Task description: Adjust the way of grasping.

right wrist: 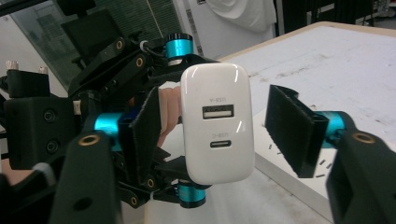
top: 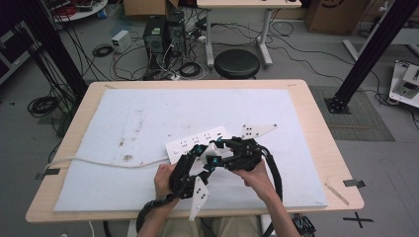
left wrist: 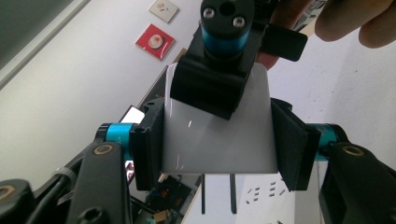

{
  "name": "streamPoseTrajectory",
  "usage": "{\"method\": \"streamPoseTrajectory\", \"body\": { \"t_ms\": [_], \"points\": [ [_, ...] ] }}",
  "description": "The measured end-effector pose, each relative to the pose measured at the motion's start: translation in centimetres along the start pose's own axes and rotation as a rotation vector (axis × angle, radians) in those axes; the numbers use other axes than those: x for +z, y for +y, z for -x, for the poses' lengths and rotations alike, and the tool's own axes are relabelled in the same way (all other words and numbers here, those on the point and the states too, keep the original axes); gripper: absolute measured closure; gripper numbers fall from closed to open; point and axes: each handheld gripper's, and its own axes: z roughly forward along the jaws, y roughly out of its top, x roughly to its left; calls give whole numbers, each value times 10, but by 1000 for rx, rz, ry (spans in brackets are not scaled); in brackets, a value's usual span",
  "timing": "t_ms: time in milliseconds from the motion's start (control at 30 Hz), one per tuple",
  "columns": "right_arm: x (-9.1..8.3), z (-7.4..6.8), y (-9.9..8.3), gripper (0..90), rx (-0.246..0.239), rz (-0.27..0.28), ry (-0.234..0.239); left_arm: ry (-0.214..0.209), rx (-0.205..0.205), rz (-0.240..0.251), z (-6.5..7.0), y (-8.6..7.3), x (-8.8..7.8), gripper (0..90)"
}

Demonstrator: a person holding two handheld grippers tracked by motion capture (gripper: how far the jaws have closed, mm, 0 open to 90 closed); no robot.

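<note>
White foam matting covers the wooden worktop (top: 316, 148), where a white power strip (top: 192, 143) lies. Left claw (left wrist: 219, 140) is clamped on a glossy white two-pin charger block (left wrist: 215, 140); right claw (right wrist: 224, 130) stands apart around it. A hasty handover risks dropping it. No containers present.

A wooden table (top: 316, 128) is filling the middle of the frame, with a white mat (top: 148, 118) covering most of its top. Just below centre, a white power strip (top: 190, 144) is lying on the mat, its cable (top: 99, 162) trailing off toward the left edge. The left gripper (top: 201, 155) and right gripper (top: 219, 146) are meeting over the strip's right end. A black stool (top: 237, 63) is standing beyond the table at upper centre.
</note>
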Motion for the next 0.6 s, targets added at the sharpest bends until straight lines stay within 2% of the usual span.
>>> {"method": "streamPoseTrajectory", "body": {
  "t_ms": [333, 400, 467, 600],
  "points": [
    [2, 0, -3, 469, 7, -1, 28, -6, 12, 4, 1, 1, 0, 424],
    [2, 1, -3, 478, -4, 0, 29, -10, 11, 6, 2, 1, 0, 425],
    [2, -1, -3, 527, -17, -3, 28, -11, 16, 5, 2, 1, 0, 424],
    [2, -1, -3, 556, -20, -5, 32, -11, 13, 9, 3, 1, 0, 424]
  ]
}}
